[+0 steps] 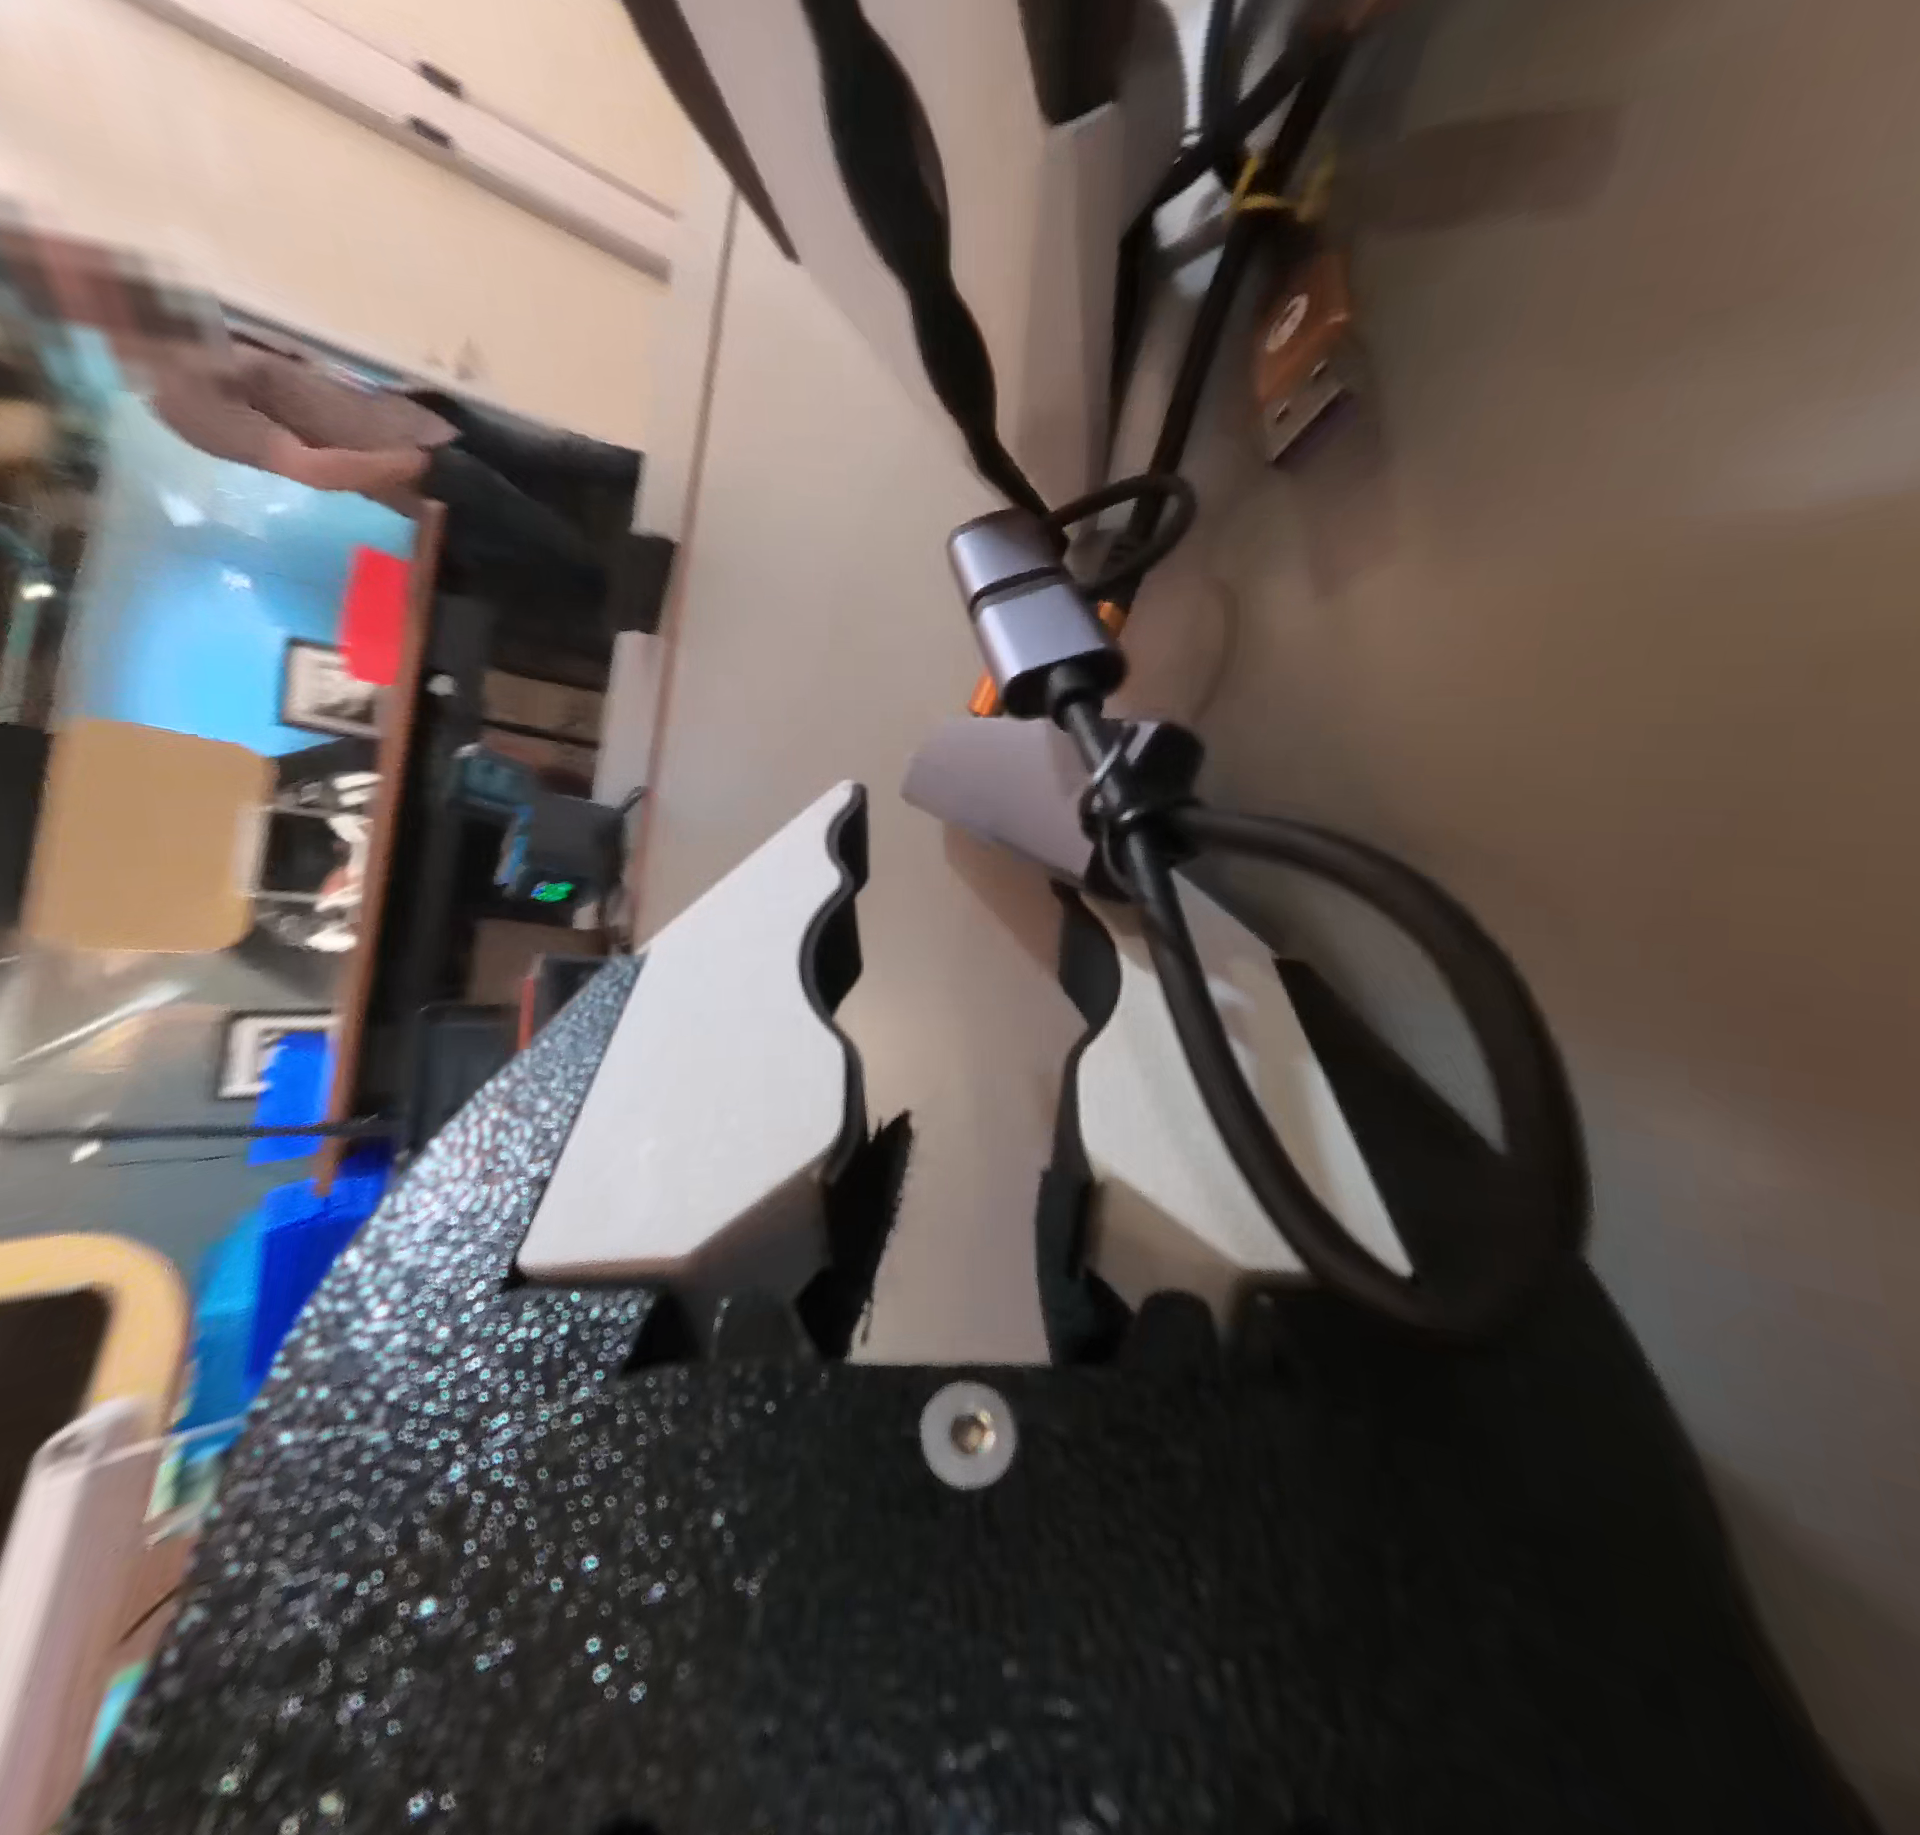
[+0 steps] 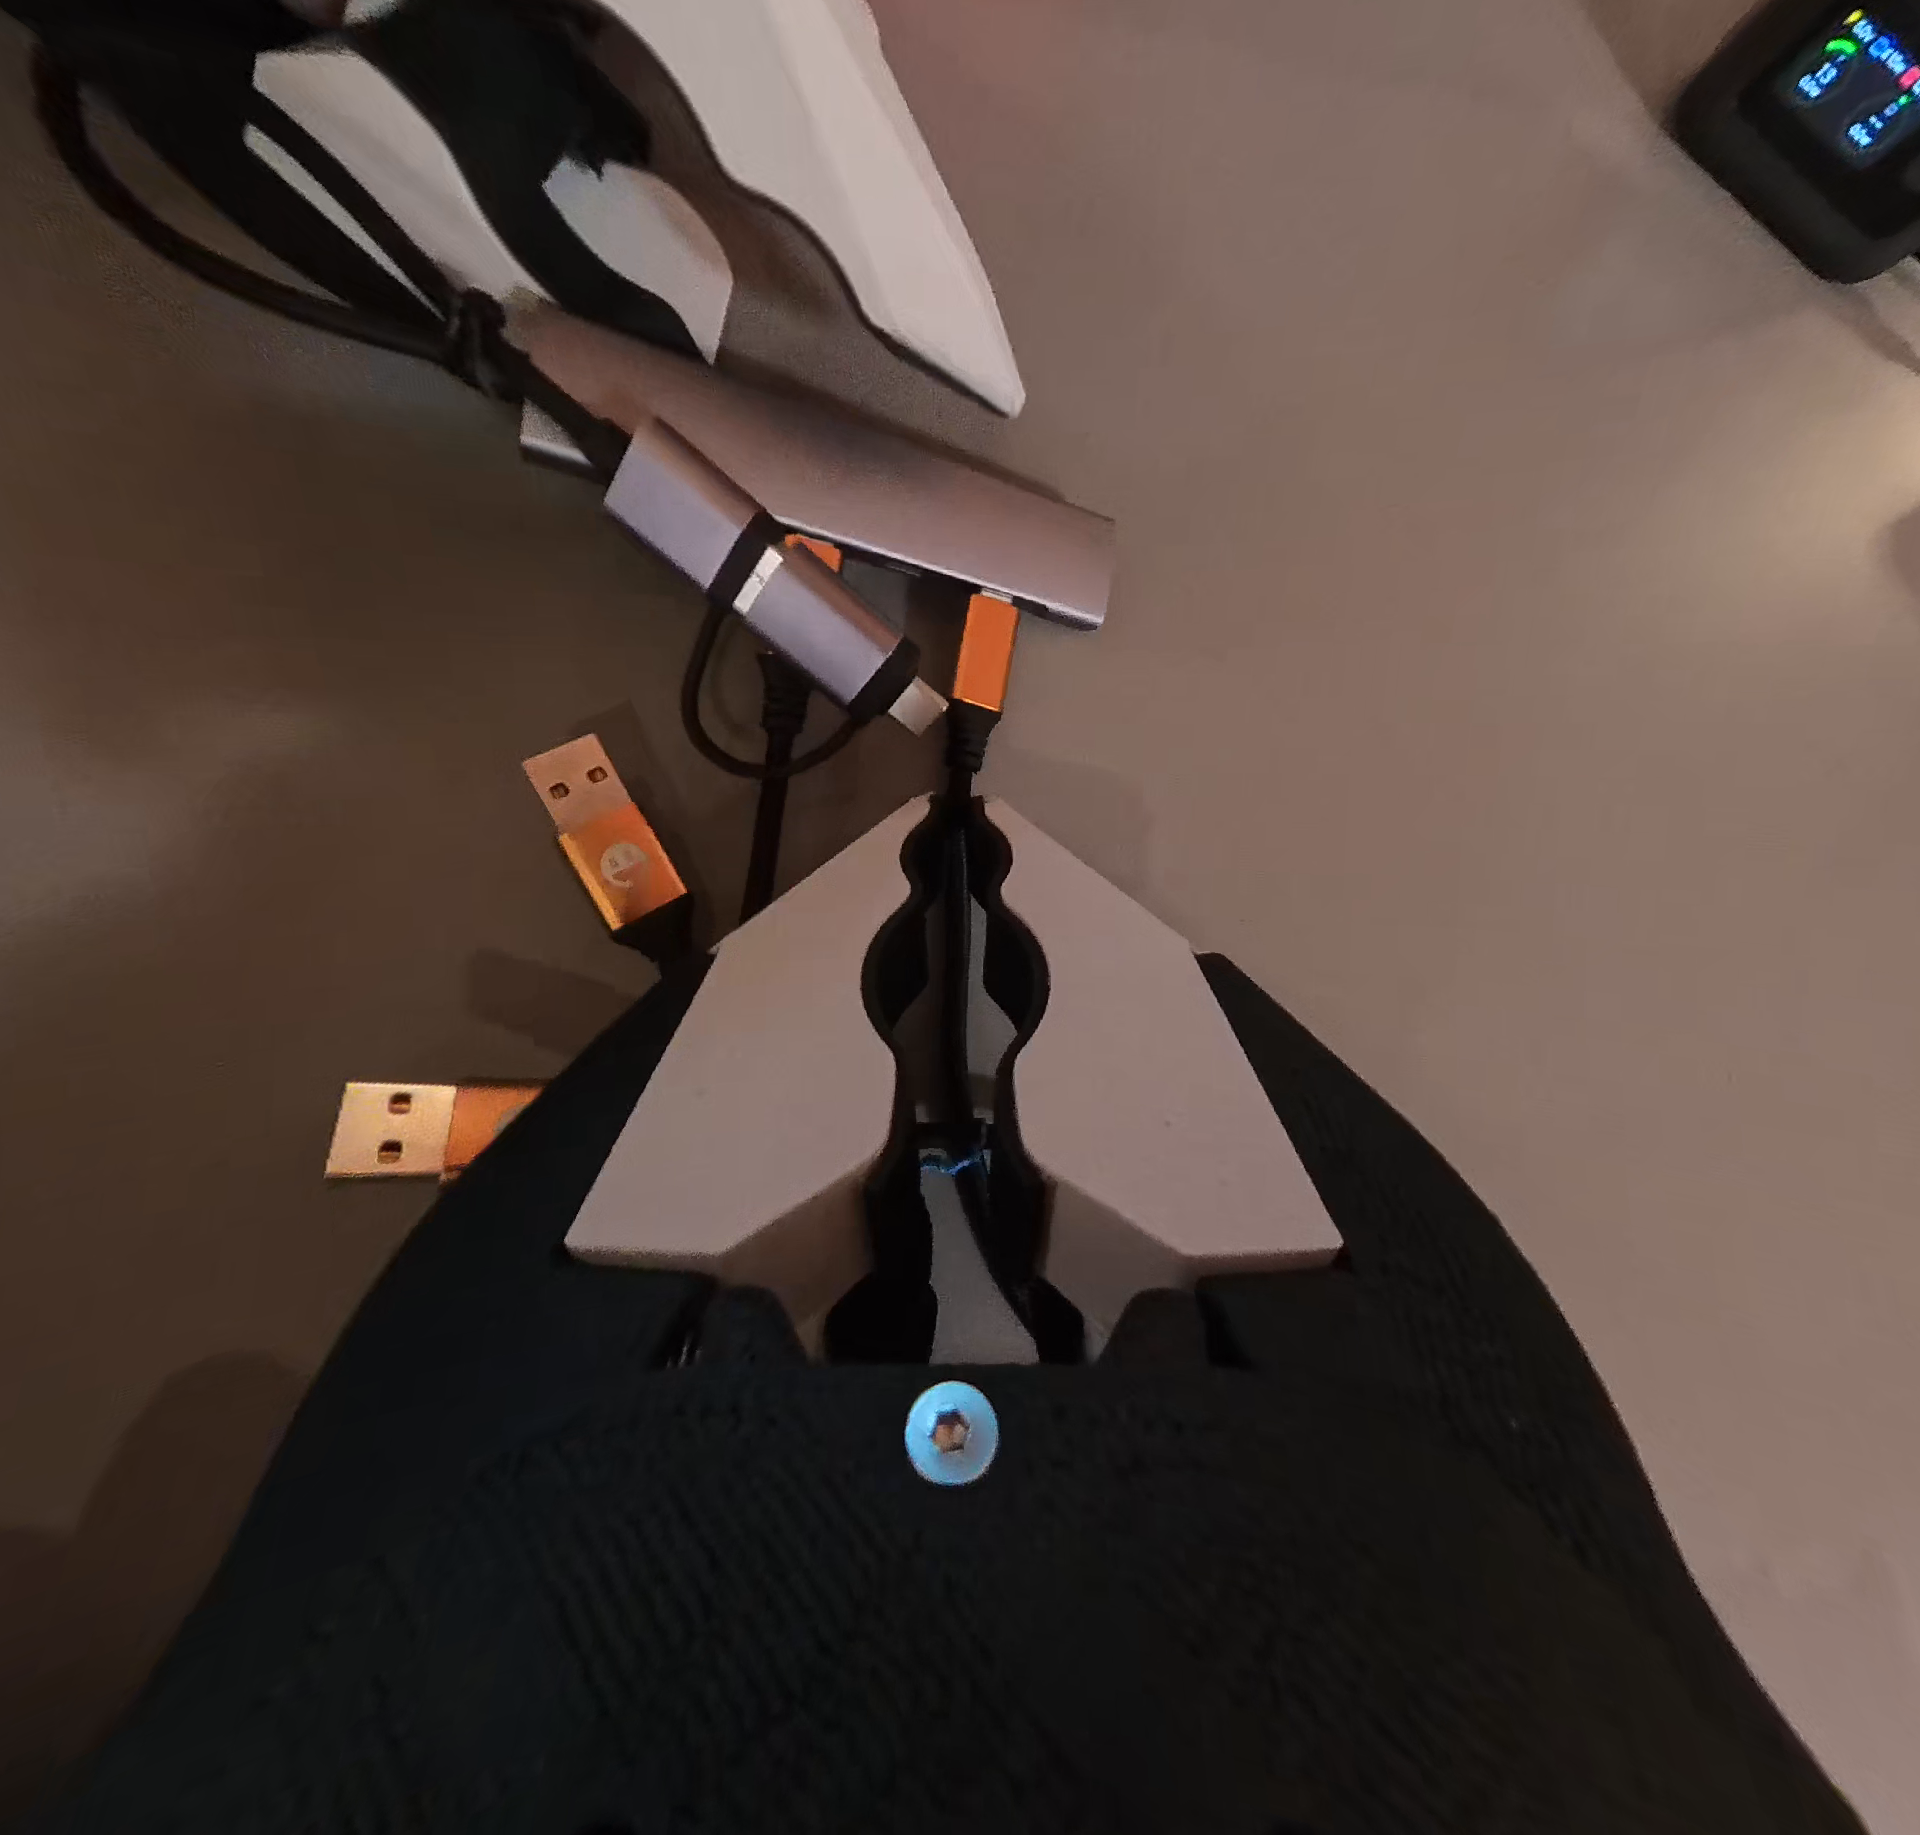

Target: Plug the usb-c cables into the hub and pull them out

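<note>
A: Right gripper (image 2: 954, 809) first. Pale fingers (image 2: 769, 1068) nearly closed, tips pinched on the thin black cable (image 2: 964, 954) that runs down the channel between them.

B: Which end of that cable?

A: Just behind its orange usb-c plug (image 2: 984, 655). Plug is seated in the edge of the grey hub (image 2: 935, 518), just ahead of the fingertips. Hub lies flat on the beige table (image 2: 1455, 850).

B: Second plug?

A: Another orange plug (image 2: 812, 551) shows at the hub's edge to the left, mostly hidden by a grey two-part adapter (image 2: 758, 590) lying across it. Cannot tell if it is fully seated.

B: Left gripper?

A: Left gripper (image 1: 977, 809) stands with a clear gap between its fingers. One finger (image 1: 727, 1037) is free; whether the other touches the hub (image 1: 997, 798) I cannot tell. From the right wrist view, it (image 2: 665, 227) reaches over the hub's far end.

B: Around it?

A: Thick black hub cord (image 1: 1351, 1058) loops past the left fingers, tied with a small band. Same grey adapter (image 1: 1023, 622) lies just beyond.

B: Loose ends?

A: Two orange USB-A plugs on the table left of the right gripper, one nearer the hub (image 2: 603, 829), one partly under the gripper body (image 2: 416, 1129). Small black device with a lit screen (image 2: 1829, 92) well apart, far right corner.
</note>
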{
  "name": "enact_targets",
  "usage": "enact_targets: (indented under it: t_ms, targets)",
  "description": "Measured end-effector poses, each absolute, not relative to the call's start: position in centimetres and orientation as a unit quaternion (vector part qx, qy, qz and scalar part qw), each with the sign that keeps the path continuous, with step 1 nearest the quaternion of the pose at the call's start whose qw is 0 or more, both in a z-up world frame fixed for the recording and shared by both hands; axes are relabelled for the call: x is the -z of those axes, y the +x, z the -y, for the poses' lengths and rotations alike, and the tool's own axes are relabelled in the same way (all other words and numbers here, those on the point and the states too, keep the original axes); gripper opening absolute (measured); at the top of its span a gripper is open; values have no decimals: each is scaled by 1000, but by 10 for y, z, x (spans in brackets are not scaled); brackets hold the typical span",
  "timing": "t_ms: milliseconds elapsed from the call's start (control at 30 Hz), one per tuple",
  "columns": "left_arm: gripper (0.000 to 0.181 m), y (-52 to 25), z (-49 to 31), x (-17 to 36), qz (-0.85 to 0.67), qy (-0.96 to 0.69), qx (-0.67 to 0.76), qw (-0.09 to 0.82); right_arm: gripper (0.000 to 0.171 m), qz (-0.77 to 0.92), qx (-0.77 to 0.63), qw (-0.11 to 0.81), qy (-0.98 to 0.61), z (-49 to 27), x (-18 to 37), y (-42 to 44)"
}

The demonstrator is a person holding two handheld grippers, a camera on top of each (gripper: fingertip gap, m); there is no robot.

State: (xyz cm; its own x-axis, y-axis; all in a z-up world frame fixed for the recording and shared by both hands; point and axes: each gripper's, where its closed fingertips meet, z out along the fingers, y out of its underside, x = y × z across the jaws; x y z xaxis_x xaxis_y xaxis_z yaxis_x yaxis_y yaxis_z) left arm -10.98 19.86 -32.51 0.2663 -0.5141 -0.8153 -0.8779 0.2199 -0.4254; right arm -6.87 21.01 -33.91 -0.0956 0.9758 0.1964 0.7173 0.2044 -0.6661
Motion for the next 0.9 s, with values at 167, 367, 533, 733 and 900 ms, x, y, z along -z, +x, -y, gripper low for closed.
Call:
enact_targets:
  t_ms: [167,367,533,733,900]
  targets:
    - [15,-110,-201,332,-602,-588,-188,507,2,717,-207,326,-581,-211,337,-71]
    - [11,-109,-203,330,-594,-595,-181,510,2,688,-235,355,-588,-216,322,-75]
    - [12,-106,-202,333,-600,-587,-193,508,1,687,-224,350,-597,-218,327,-76]
    - [13,-105,-203,332,-601,-585,-195,508,1,693,-212,345,-597,-220,333,-76]
    - [8,-105,-207,326,-596,-570,-227,518,2,673,-226,343,-615,-224,331,-75]
